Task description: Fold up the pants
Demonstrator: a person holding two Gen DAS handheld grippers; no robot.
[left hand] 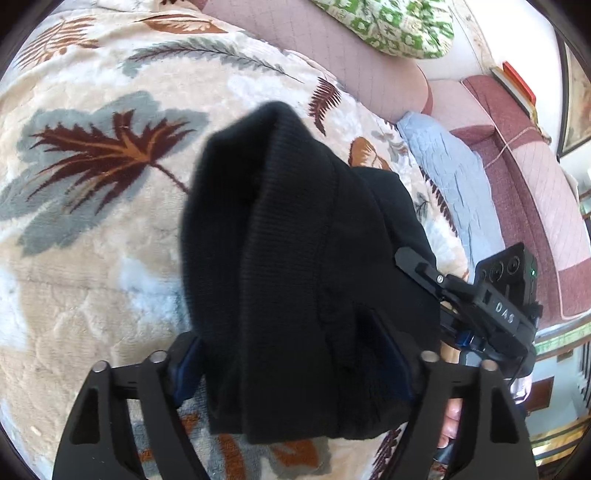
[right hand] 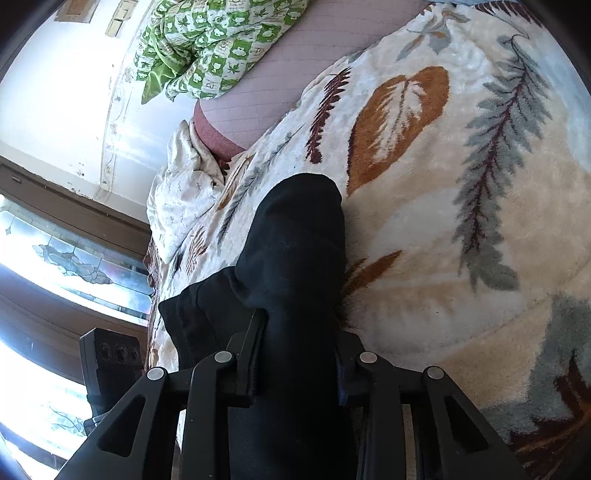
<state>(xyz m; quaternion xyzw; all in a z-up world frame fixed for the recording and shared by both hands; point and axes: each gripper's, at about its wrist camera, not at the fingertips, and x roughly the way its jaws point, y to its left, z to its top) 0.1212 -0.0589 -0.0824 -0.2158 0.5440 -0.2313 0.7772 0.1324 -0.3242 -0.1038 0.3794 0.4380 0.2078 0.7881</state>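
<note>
Both claws, left claw (left hand: 291, 365) and right claw (right hand: 295, 354), clamped on black pants (right hand: 295, 258) stretching lengthwise away.

Sunlit bedroom, bed dressed in leaf-print fleece

Cream blanket (left hand: 92, 258) fills the centre; green patterned pillow (left hand: 391, 26) at one o'clock; stained-glass window (right hand: 74, 258) at nine o'clock.

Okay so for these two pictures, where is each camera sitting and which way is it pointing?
Left wrist: sits on the left gripper, looking forward along its fingers, down at the black pants they clamp above the leaf-print blanket; the right gripper and part of a hand also show.
Right wrist: sits on the right gripper, facing down along its fingers at the pants they clamp; the other gripper's camera block shows at the left.
Both share: pants, blanket, green patterned cloth.
</note>
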